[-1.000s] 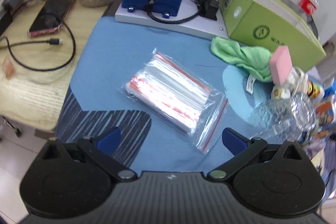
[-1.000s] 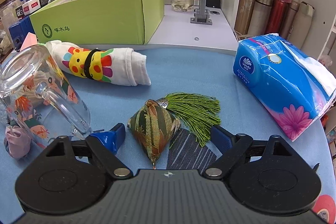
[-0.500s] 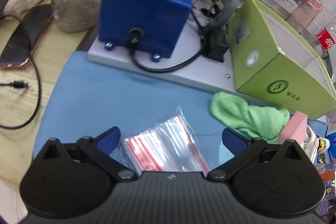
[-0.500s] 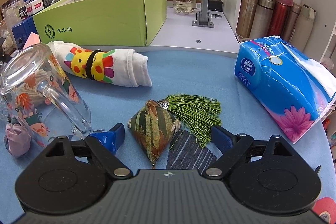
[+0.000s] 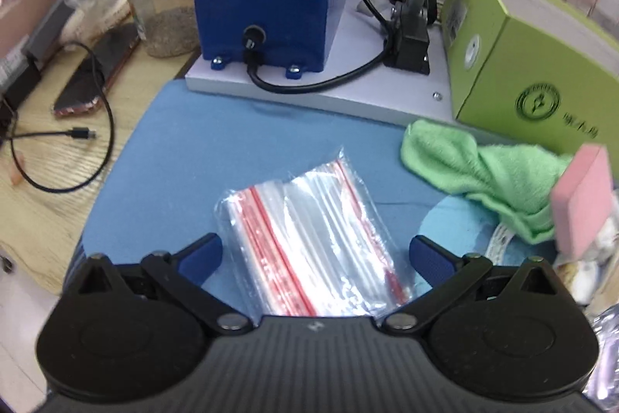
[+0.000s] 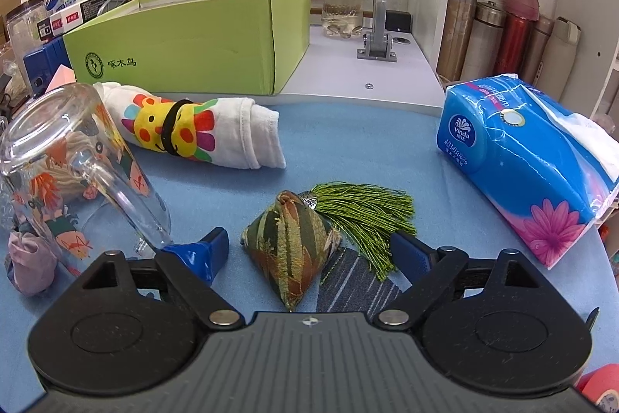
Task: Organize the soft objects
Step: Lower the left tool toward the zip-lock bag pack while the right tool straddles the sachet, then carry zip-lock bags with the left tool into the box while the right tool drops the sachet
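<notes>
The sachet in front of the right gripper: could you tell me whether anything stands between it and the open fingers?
Nothing visible does. The sachet lies on the blue mat right between the open fingers of the right gripper. The glass mug stands close outside the left finger, so it could be bumped.

**Work surface and items resting on it**

A blue mat (image 5: 216,157) covers the table; bare wood (image 5: 50,204) shows at its left edge. On the mat lie a pack of zip bags (image 5: 309,239), a green cloth (image 5: 483,173), a rolled printed cloth (image 6: 193,132), a tasselled fabric sachet (image 6: 294,250), a tissue pack (image 6: 522,161) and a tipped glass mug (image 6: 69,165). On the wood lie a phone (image 5: 93,76) and a cable (image 5: 77,149).
</notes>
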Demonstrator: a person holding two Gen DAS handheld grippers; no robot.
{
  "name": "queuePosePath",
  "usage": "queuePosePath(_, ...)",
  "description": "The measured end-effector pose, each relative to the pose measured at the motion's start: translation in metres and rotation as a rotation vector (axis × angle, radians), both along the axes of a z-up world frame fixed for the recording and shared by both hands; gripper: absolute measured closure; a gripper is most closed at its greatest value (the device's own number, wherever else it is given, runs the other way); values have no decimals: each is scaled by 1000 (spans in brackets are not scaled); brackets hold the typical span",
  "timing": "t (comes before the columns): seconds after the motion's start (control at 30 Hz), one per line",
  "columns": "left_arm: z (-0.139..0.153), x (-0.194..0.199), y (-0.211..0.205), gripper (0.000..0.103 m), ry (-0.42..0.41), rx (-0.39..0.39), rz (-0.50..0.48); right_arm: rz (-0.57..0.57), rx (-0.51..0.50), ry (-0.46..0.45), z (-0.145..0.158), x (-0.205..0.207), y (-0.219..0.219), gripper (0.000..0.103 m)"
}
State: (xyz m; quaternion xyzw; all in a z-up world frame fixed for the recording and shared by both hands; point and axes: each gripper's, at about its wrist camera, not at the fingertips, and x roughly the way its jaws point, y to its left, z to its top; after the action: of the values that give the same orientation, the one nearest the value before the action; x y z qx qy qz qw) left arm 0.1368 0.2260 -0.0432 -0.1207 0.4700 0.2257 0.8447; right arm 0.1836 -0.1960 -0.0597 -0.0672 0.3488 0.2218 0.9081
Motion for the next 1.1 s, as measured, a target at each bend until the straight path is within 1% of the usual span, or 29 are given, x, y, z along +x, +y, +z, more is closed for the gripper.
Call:
queuePosePath(0.03,-1,-3,-3,1,-13,14,5,1,7,-13,-1,-1,-1,24)
queuePosePath(0.17,-2,-11,-4,1,-42,22,7,-23,30,-61,-6,-5,-3,23)
queuePosePath(0.3,-2,-15,-7,1,-58,32,-10,-19,22,-49,-3,-1,-2,23)
queuePosePath(0.4,-1,-18,-7,5,-68,29,-38,-18,18,-33,-2,1,-1,23)
queuePosePath(0.43,0,-21,-7,10,-74,27,-46,-16,12,-30,-1,3,0,26)
queuePosePath(0.47,2,-24,-7,22,-84,26,-58,-6,7,-36,-1,4,1,30)
queuePosePath(0.5,5,-27,-8,28,-93,24,-69,4,4,-39,-1,5,2,31)
queuePosePath(0.53,6,-29,-7,37,-95,21,-81,11,3,-45,-1,5,2,37)
queuePosePath(0.57,8,-32,-6,44,-97,22,-94,15,5,-48,-1,4,1,48)
queuePosePath(0.6,8,-35,-4,46,-104,16,-103,19,9,-49,0,2,0,56)
queuePosePath(0.63,9,-37,-2,49,-112,9,-108,20,7,-51,1,0,-2,67)
queuePosePath(0.67,9,-40,0,53,-120,5,-112,23,3,-46,2,-3,-4,71)
queuePosePath(0.7,9,-43,3,55,-127,-6,-113,26,4,-40,3,-6,-7,71)
queuePosePath(0.77,11,-49,10,61,-143,-48,-112,23,-5,-34,4,-15,-11,73)
queuePosePath(0.83,16,-55,19,64,-162,-118,-120,19,-3,-49,11,-28,-15,73)
queuePosePath(0.87,19,-57,23,65,-170,-154,-124,22,14,-54,16,-34,-18,73)
queuePosePath(0.93,27,-61,29,66,-195,-211,-135,34,71,-59,30,-43,-21,73)
queuePosePath(1.0,42,-64,33,66,-237,-243,-155,56,146,-71,50,-46,-23,73)
queuePosePath(1.1,71,-59,32,66,-303,-248,-194,99,250,-95,79,-37,-17,73)
